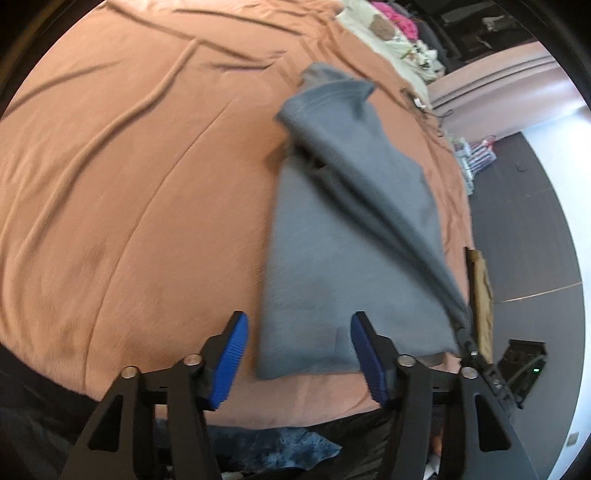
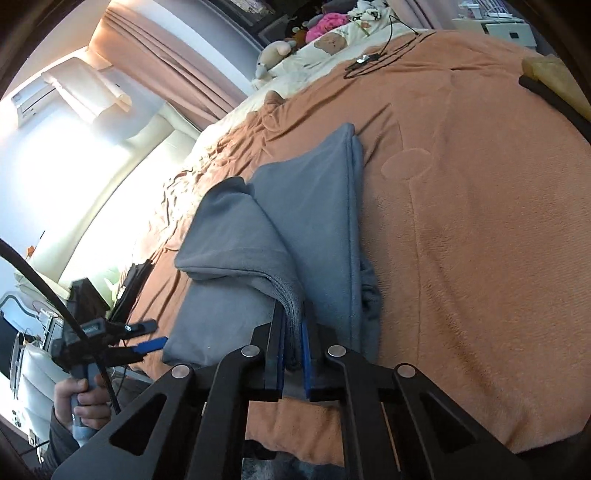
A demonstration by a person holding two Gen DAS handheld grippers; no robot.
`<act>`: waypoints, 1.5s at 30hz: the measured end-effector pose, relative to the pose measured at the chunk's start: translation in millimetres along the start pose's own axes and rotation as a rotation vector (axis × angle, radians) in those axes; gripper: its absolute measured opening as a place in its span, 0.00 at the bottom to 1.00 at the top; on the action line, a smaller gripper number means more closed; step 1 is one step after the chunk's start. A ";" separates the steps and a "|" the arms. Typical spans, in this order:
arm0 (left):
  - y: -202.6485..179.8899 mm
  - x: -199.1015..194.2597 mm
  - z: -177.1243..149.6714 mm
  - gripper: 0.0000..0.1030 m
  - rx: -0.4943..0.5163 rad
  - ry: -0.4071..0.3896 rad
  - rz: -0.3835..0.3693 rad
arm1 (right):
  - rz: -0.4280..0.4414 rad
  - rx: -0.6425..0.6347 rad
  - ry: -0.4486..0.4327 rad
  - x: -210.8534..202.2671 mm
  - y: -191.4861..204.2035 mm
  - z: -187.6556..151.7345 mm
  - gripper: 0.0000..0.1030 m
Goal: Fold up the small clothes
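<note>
- Grey fleece garment [image 1: 332, 258] lies on the orange blanket [image 1: 129, 203] that covers the bed, near the bed's front edge; its exact kind cannot be told
- In the right wrist view the same garment [image 2: 314, 206] is partly doubled over, one bunched fold lifted off the flat layer beneath it
- Right hand-held gripper [image 2: 293, 350] is pressed together on that bunched fold, the cloth squeezed between its blue pads [image 2: 306, 354]
- In the left wrist view a taut ridge of the cloth runs toward the right edge, where the tip of the right hand-held gripper [image 1: 466, 332] shows holding it
- Left hand-held gripper [image 1: 299, 354] has its two fingers spread wide, blue pads [image 1: 232, 362] apart, with nothing between them; the garment's near hem sits just ahead of and between the fingertips, in the picture
- In the right wrist view the left hand-held gripper [image 2: 147, 334] appears at the left, off the garment's corner, held by the person's hand [image 2: 83, 400]
- Cream bedding with bear prints [image 2: 332, 42] and a pink item [image 2: 327, 22] lie at the bed's far end, and a black cable [image 2: 380, 55] trails across the blanket there
</note>
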State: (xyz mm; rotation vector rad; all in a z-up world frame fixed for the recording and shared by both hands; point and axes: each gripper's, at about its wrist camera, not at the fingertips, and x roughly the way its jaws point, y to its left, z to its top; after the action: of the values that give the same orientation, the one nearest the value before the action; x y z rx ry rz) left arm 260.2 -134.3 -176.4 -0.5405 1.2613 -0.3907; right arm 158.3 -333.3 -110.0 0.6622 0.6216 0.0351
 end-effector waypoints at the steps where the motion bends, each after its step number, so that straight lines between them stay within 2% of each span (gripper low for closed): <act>1: 5.9 3.9 -3.9 0.48 -0.007 0.013 0.003 | 0.003 0.001 0.000 -2.2 3.4 -5.4 0.03; 4: 11.9 6.2 -8.1 0.39 -0.015 0.000 -0.013 | 0.017 0.020 0.002 -6.7 0.1 -12.7 0.03; 5: 13.3 6.7 -7.8 0.27 -0.017 0.000 -0.018 | 0.018 0.021 0.000 -8.8 1.7 -13.8 0.03; 8: 18.4 9.8 -7.0 0.09 -0.038 0.002 -0.030 | 0.016 0.012 -0.004 -12.1 0.6 -18.0 0.03; 13: 17.2 -0.2 -6.2 0.07 -0.027 -0.026 -0.019 | 0.049 0.040 0.009 -18.2 -7.0 -22.3 0.03; 15: 15.4 2.8 -5.8 0.07 -0.015 -0.013 -0.002 | 0.024 0.031 0.016 -15.2 -7.3 -22.7 0.03; 18: 12.2 9.9 -4.6 0.11 -0.006 0.026 0.019 | -0.065 0.036 0.061 -3.5 -13.8 -24.3 0.03; 20: 6.6 6.2 0.4 0.13 -0.001 0.042 0.017 | -0.074 0.059 0.083 2.1 -20.7 -23.8 0.03; 21: 1.6 1.7 2.5 0.17 0.016 0.038 0.012 | -0.060 0.073 0.085 2.7 -24.0 -22.6 0.03; 23: -9.5 -9.3 8.7 0.46 0.053 0.006 -0.011 | -0.042 0.084 0.088 2.1 -26.0 -20.9 0.04; 25: -20.3 -19.7 18.8 0.56 0.086 -0.047 -0.016 | -0.025 0.098 0.093 2.0 -27.8 -20.3 0.05; 31: -12.0 -11.9 58.0 0.57 0.005 -0.069 -0.043 | -0.007 0.083 0.099 3.4 -25.2 -18.8 0.05; 39: -11.6 10.2 101.6 0.56 -0.024 -0.106 -0.041 | 0.007 0.076 0.115 12.7 -28.4 -23.0 0.07; 40: -14.9 13.2 105.9 0.55 -0.010 -0.103 -0.037 | 0.007 0.076 0.116 12.2 -28.1 -24.4 0.07; 42: -22.4 17.5 111.2 0.31 0.016 -0.086 -0.042 | 0.011 0.076 0.119 14.6 -28.7 -23.8 0.07; 43: -28.7 19.7 113.8 0.08 0.035 -0.061 -0.062 | 0.011 0.078 0.120 15.8 -28.8 -23.7 0.07; 45: -38.2 17.6 116.8 0.04 0.052 -0.060 -0.104 | 0.013 0.079 0.119 17.2 -28.6 -24.3 0.07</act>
State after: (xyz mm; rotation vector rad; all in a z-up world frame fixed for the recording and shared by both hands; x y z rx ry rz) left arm 378.1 -155.7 -143.7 -0.5707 1.1656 -0.4898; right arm 154.4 -338.6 -150.7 0.7441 0.7360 0.0623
